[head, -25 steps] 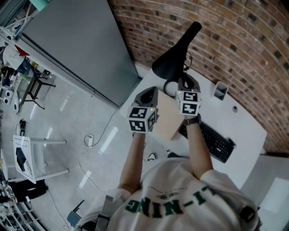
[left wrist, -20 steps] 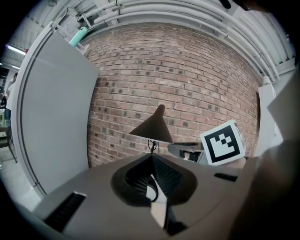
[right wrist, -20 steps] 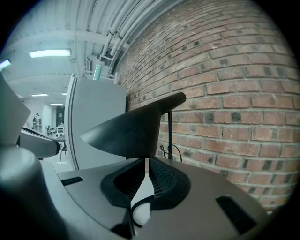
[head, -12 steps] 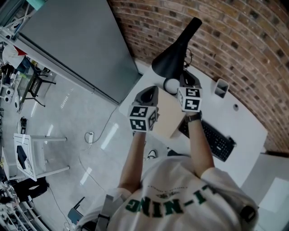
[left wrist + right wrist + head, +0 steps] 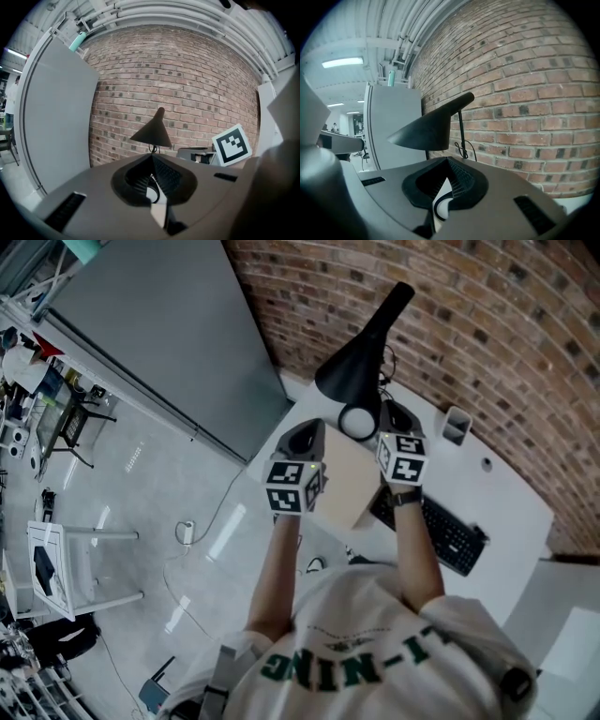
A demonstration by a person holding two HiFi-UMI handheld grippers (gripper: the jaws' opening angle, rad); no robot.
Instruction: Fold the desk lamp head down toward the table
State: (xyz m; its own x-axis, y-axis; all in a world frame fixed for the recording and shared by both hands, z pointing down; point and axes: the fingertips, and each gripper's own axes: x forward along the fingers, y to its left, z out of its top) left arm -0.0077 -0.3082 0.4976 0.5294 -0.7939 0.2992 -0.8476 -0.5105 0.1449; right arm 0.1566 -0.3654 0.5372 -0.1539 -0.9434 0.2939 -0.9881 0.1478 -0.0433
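Folding not begun: the black cone-shaped metal desk lamp head (image 5: 361, 357) stands raised, left gripper (image 5: 151, 159) and right gripper (image 5: 447, 161) both closed empty, short of it

The head view looks steeply down onto the bench (image 5: 511, 507); both gripper views face the brick wall (image 5: 187, 79), nearly level, the right one nearer. All three share the desk lamp (image 5: 361, 357).

The black desk lamp (image 5: 361, 357) stands on the white tabletop (image 5: 506, 493) by the brick wall (image 5: 487, 315), cone head tilted upward; the right gripper (image 5: 394, 418) is just beside its round base (image 5: 358, 421). The left gripper (image 5: 305, 439) hangs left of a tan board (image 5: 347, 482); a keyboard (image 5: 452, 535) lies right.
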